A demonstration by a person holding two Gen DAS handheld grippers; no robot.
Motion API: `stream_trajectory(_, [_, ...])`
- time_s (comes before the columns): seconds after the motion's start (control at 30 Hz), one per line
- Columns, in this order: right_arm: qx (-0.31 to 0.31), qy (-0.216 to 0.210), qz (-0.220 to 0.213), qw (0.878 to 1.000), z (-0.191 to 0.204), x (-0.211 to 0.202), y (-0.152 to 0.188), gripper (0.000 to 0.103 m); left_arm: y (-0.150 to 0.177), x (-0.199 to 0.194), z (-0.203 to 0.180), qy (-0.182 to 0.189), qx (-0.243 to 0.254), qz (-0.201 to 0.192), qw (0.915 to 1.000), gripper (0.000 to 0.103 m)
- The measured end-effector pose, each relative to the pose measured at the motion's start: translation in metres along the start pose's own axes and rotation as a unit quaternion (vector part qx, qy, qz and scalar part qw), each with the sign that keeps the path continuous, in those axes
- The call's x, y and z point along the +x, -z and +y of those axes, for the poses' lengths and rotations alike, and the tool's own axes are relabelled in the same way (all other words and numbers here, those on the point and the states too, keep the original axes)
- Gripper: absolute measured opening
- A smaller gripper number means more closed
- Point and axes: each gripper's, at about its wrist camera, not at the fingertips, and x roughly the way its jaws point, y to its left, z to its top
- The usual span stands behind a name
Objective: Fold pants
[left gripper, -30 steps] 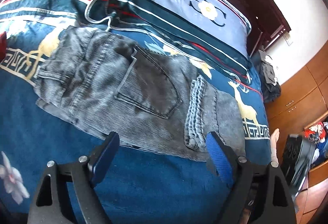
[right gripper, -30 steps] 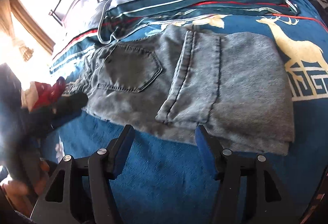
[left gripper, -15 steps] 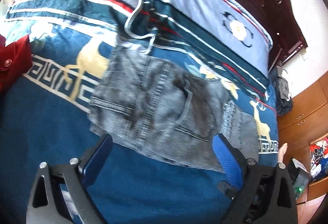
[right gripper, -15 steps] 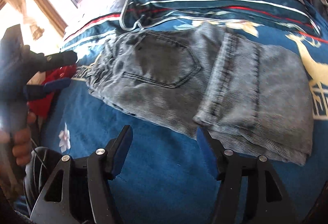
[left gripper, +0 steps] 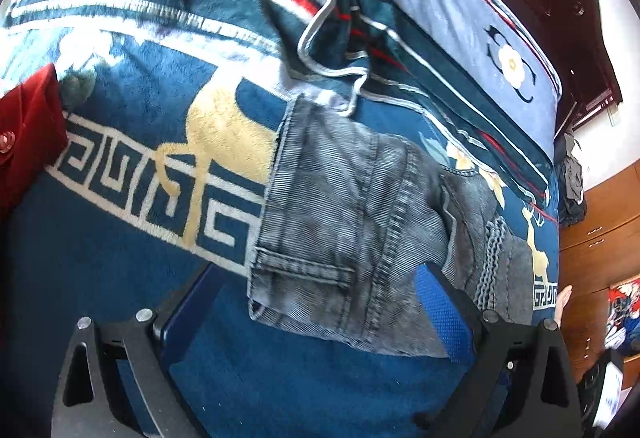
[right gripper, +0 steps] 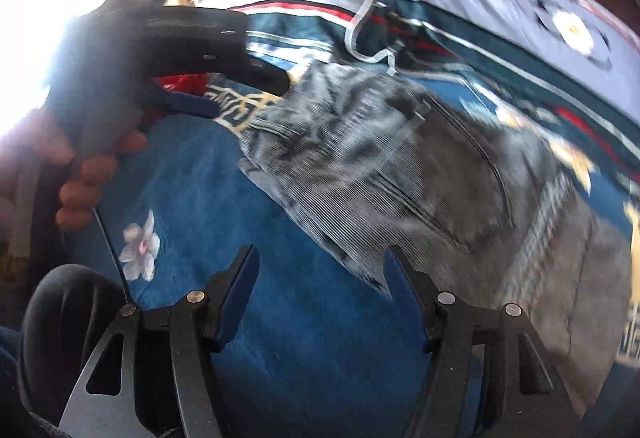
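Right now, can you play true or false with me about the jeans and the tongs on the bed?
1. The jeans lie on a blue blanket. True.
2. The left tongs are squeezing the jeans. False: they are wide open and the pads press nothing.
3. A gold deer is on the blanket beside the jeans. True.
4. The right tongs hold a sock. False: they are open and hold nothing.
5. Something red lies at the blanket's left edge. True.
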Motion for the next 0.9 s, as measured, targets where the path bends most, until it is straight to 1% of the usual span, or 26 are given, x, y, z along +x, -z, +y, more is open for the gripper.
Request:
stream_trajectory(0.13, [-0.069,0.024,-0.001,0.997,0.022,0.020,-0.008,0.063,-0.008,0.010,0.011,0.005,-0.003,0.013,0.9999,0.099])
stream_trajectory(0.2, [-0.119,0.040,-0.003,0.992,0.035,0.032,-0.011,0.063,-0.010,0.013,0.016,0.009,-0.002,0.015,0.9998,0.099])
stream_trajectory(0.27, [-0.156,0.054,-0.003,0.986,0.043,0.043,-0.011,0.063,-0.012,0.015,0.021,0.015,-0.004,0.017,0.9997,0.099])
stream_trajectory(0.3, [-0.182,0.066,-0.004,0.981,0.049,0.051,-0.011,0.063,-0.014,0.015,0.024,0.018,-0.006,0.017,0.9997,0.099])
stream_trajectory(0.37, [-0.215,0.084,-0.001,0.973,0.056,0.063,-0.010,0.063,-0.017,0.017,0.029,0.027,-0.010,0.017,0.9994,0.099])
stream_trajectory(0.4, [-0.242,0.102,0.004,0.965,0.062,0.075,-0.008,0.063,-0.018,0.018,0.032,0.032,-0.013,0.018,0.9992,0.099])
stream_trajectory(0.43, [-0.256,0.113,0.006,0.960,0.064,0.080,-0.007,0.063,-0.020,0.018,0.034,0.035,-0.016,0.019,0.9991,0.099])
stream_trajectory(0.5, [-0.300,0.146,0.006,0.942,0.073,0.096,-0.003,0.063,-0.024,0.020,0.040,0.039,-0.022,0.019,0.9988,0.099])
stream_trajectory(0.53, [-0.311,0.154,0.002,0.938,0.075,0.098,-0.003,0.063,-0.026,0.020,0.042,0.042,-0.025,0.019,0.9986,0.099])
stream_trajectory(0.57, [-0.322,0.164,-0.003,0.932,0.078,0.102,-0.005,0.061,-0.028,0.021,0.044,0.044,-0.028,0.019,0.9984,0.099])
stream_trajectory(0.6, [-0.330,0.173,-0.006,0.928,0.081,0.106,-0.008,0.048,-0.030,0.021,0.045,0.047,-0.032,0.018,0.9982,0.099])
stream_trajectory(0.67, [-0.343,0.190,0.000,0.920,0.083,0.113,-0.011,0.031,-0.033,0.021,0.047,0.052,-0.040,0.017,0.9977,0.099])
stream_trajectory(0.7, [-0.346,0.193,0.001,0.918,0.083,0.113,-0.014,0.024,-0.034,0.021,0.049,0.056,-0.045,0.017,0.9973,0.099])
stream_trajectory(0.73, [-0.340,0.193,-0.004,0.920,0.082,0.110,-0.016,0.021,-0.034,0.021,0.050,0.060,-0.048,0.016,0.9969,0.099])
stream_trajectory(0.77, [-0.321,0.188,-0.017,0.928,0.077,0.100,-0.020,0.018,-0.034,0.020,0.051,0.064,-0.051,0.015,0.9966,0.099])
stream_trajectory(0.83, [-0.277,0.175,-0.038,0.944,0.068,0.081,-0.026,0.016,-0.035,0.021,0.052,0.072,-0.056,0.016,0.9957,0.099])
stream_trajectory(0.9, [-0.213,0.153,-0.053,0.963,0.051,0.061,-0.039,0.015,-0.035,0.024,0.052,0.077,-0.063,0.019,0.9948,0.099])
